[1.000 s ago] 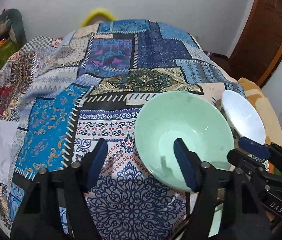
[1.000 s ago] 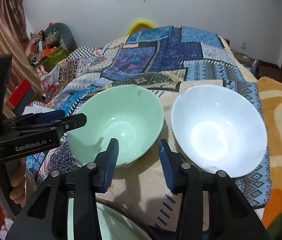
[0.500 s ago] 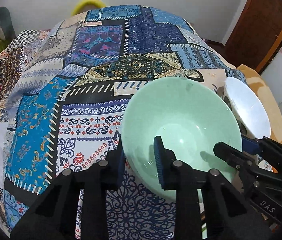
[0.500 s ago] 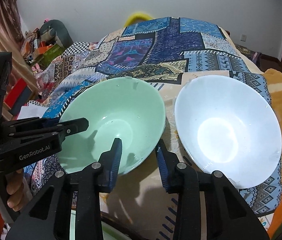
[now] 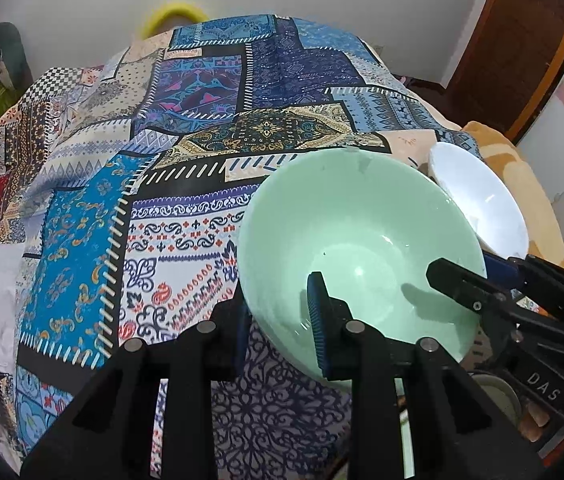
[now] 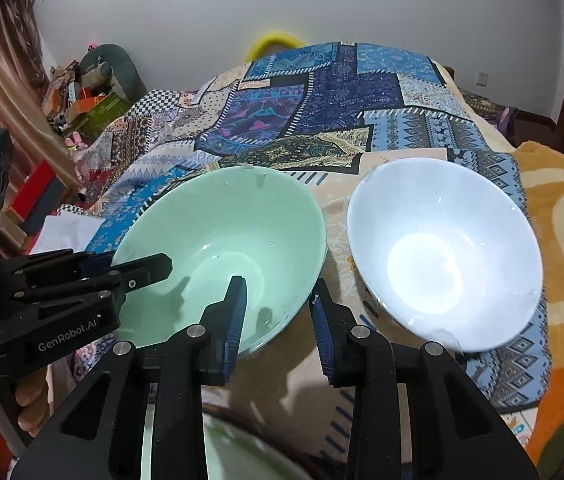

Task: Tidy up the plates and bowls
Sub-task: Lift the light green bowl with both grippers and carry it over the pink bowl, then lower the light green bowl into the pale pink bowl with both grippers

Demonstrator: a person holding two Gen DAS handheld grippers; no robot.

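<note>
A mint green bowl [image 5: 357,240] sits on the patchwork bedspread, with a white bowl [image 5: 477,196] to its right. My left gripper [image 5: 280,330] straddles the green bowl's near left rim, one finger inside and one outside, closed on it. My right gripper [image 6: 280,320] straddles the same green bowl's [image 6: 218,248] near right rim, one finger inside, one outside; the jaws look narrowed but I cannot tell if they grip. The white bowl [image 6: 441,252] lies free to the right.
The patchwork bedspread [image 5: 202,128] covers the bed beyond the bowls. A pale green plate edge [image 6: 186,452] shows below my right gripper. An orange blanket [image 6: 561,240] lies at the right. Clutter [image 6: 82,96] stands at the far left by the wall.
My left gripper moved right onto the green bowl's rim and closed from wide open. My right gripper moved forward so its left finger went inside the bowl's rim.
</note>
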